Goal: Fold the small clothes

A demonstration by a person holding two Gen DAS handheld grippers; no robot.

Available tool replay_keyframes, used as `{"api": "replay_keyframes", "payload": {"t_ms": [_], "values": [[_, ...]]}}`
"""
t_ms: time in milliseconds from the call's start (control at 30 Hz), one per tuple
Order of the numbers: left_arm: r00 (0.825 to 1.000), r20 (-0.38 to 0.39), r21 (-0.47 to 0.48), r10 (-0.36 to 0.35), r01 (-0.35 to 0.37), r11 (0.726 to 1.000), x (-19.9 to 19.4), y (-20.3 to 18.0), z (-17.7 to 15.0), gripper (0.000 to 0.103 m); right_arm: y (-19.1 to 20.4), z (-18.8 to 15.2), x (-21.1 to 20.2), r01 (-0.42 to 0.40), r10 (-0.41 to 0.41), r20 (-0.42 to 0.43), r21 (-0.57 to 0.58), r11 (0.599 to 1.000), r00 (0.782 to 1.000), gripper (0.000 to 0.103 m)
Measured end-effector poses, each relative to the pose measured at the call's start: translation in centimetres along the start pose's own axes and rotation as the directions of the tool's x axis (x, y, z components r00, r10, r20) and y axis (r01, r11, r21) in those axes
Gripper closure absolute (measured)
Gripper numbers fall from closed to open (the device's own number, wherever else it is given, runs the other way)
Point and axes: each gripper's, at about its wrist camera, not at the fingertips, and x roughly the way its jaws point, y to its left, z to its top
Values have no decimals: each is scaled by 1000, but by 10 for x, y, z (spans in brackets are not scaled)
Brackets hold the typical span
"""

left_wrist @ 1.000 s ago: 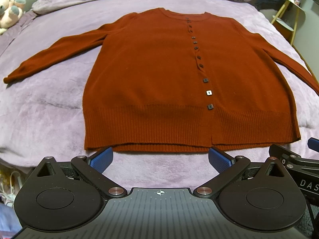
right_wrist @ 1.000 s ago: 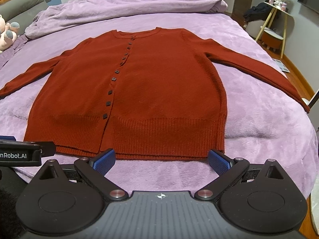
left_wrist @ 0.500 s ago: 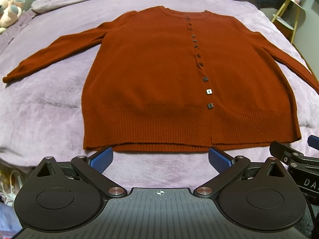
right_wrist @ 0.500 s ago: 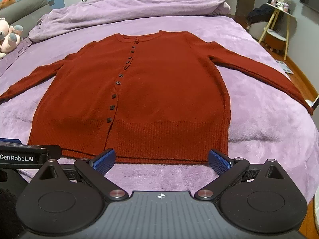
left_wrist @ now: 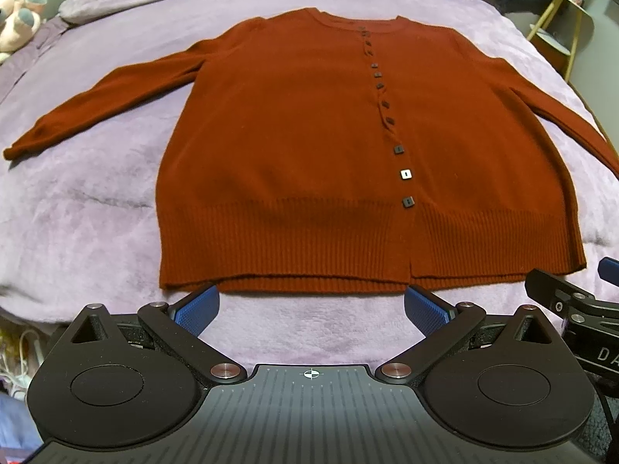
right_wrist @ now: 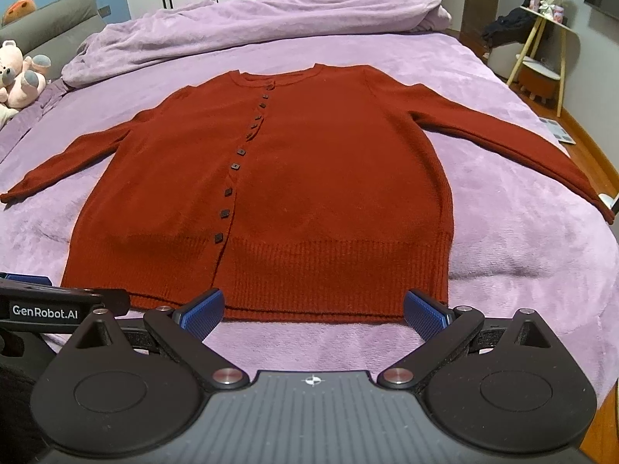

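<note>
A rust-red buttoned cardigan (left_wrist: 290, 147) lies flat and face up on the purple bed cover (left_wrist: 77, 201), both sleeves spread out to the sides. It also shows in the right wrist view (right_wrist: 329, 178). My left gripper (left_wrist: 311, 307) is open and empty, just in front of the ribbed hem near its left half. My right gripper (right_wrist: 313, 309) is open and empty, just in front of the hem's right half. The right gripper's body shows at the right edge of the left wrist view (left_wrist: 572, 309).
A bunched purple duvet (right_wrist: 251, 34) lies across the far end of the bed. A plush toy (right_wrist: 19, 73) sits at the far left by a grey headboard. A wooden side table (right_wrist: 541, 38) stands at the far right, beyond the bed's right edge.
The right wrist view has tilted upward a little, so the cardigan sits lower in its frame. The left gripper has barely moved. Both grippers stay open.
</note>
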Motion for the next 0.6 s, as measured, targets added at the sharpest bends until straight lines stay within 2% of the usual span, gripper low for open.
{"api": "replay_keyframes", "payload": {"t_ms": [133,233,300,333,367,433,467,500,533,600], "values": [[1000,-3,-1,-2,2,1000,1,0,0,0,-3,1,-1,-39,39,12,20,999,999,4],[1000,-9,1,-10,10,1000,3,1,1,0,-11,2,1,-109,108,12,72,991,994,4],[1000,-10,0,-21,21,1000,5,1,1,0,-23,2,4,-191,190,19,141,971,982,4],[1000,-11,-1,-30,30,1000,6,1,1,0,-33,2,7,-263,263,27,200,944,964,4],[999,-11,-4,-45,45,999,7,1,2,0,-47,0,12,-359,362,43,286,889,931,4],[996,-9,-8,-84,84,996,10,2,4,0,-77,-6,29,-500,520,90,454,737,849,7],[994,-9,-8,-107,107,994,13,2,6,0,-90,-8,35,-513,536,118,514,687,836,10],[992,-9,-8,-128,128,992,16,2,9,0,-103,-8,37,-506,515,151,545,668,844,16],[990,-4,-8,-142,142,990,18,3,13,0,-117,-6,38,-486,469,188,559,672,863,19],[987,22,-6,-157,157,988,23,3,23,0,-146,-2,34,-429,331,272,570,701,903,22]]}}
